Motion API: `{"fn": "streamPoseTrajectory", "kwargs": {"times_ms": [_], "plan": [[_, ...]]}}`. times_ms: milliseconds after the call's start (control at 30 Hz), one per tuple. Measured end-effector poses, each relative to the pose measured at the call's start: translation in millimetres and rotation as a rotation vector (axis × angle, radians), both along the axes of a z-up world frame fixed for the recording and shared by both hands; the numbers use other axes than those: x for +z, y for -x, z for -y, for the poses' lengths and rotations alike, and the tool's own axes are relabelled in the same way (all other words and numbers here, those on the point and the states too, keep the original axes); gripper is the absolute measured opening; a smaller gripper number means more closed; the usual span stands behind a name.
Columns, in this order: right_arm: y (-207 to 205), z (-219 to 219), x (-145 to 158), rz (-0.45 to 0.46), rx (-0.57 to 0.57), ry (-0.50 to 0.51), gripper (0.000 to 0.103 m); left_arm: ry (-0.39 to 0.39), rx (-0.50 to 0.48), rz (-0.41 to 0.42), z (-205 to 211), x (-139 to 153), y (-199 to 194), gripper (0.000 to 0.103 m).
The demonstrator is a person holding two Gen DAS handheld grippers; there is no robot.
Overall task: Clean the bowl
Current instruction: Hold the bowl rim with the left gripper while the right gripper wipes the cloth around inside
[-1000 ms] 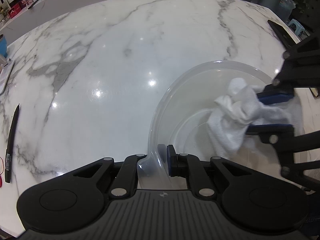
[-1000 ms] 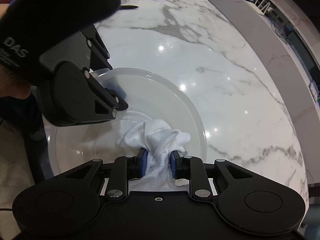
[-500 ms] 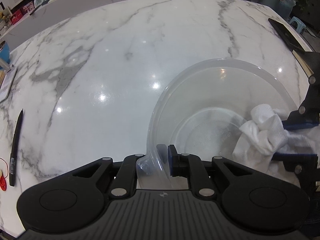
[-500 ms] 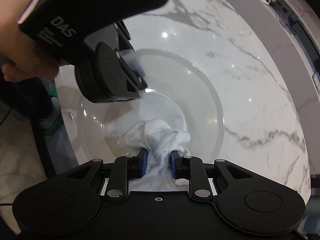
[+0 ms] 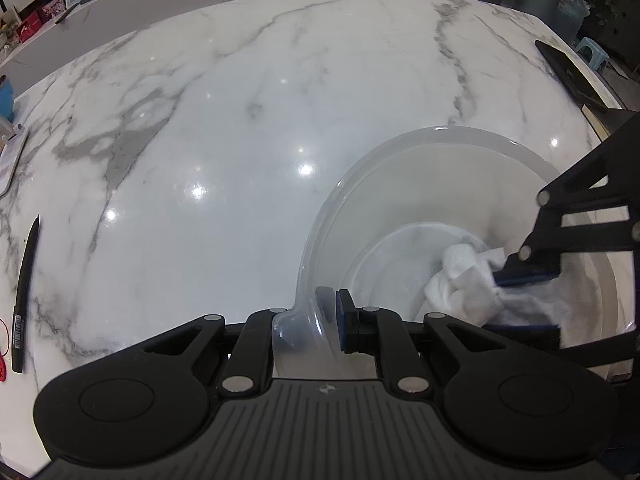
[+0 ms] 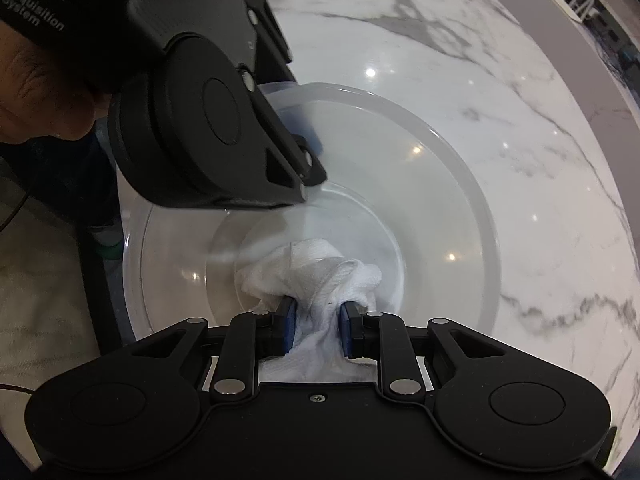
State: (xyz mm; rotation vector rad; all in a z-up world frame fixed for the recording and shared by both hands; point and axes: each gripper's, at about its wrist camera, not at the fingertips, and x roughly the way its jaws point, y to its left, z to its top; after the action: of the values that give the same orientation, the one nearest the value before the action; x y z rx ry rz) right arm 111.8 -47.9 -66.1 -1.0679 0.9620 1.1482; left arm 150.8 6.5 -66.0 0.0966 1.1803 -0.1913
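A large clear plastic bowl [image 5: 432, 184] [image 6: 452, 184] stands on the white marble table near its edge. My left gripper [image 5: 316, 322] is shut on the bowl's near rim, one blue pad inside and one outside the wall. In the right wrist view, the left gripper [image 6: 308, 148] reaches over the bowl's far-left rim, held by a person's hand [image 6: 36, 92]. My right gripper [image 6: 318, 330] is shut on a crumpled white cloth [image 6: 316, 272] [image 5: 468, 280]. The cloth presses on the bowl's flat bottom, and the right gripper [image 5: 524, 300] comes into the bowl from the right.
A black pen [image 5: 25, 292] lies at the table's left edge, with a red item [image 5: 2, 368] beside it. A dark flat object [image 5: 568, 72] sits at the far right corner. A white tray [image 5: 12, 152] and blue cup [image 5: 5, 94] stand far left. The table edge [image 6: 92, 288] runs beside the bowl.
The right gripper swung the cloth around inside the bowl, from the far wall toward the near right side and now onto the bottom. The left gripper kept its hold on the rim.
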Motion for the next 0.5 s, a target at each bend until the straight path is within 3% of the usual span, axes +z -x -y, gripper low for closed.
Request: {"fn": "streamPoseTrajectory", "kwargs": {"times_ms": [500], "plan": [[17.9, -10.2, -7.7, -0.006, 0.021, -0.042, 0.02, -0.007, -0.042, 0.005, 0.3, -0.1, -0.1, 0.013]]}}
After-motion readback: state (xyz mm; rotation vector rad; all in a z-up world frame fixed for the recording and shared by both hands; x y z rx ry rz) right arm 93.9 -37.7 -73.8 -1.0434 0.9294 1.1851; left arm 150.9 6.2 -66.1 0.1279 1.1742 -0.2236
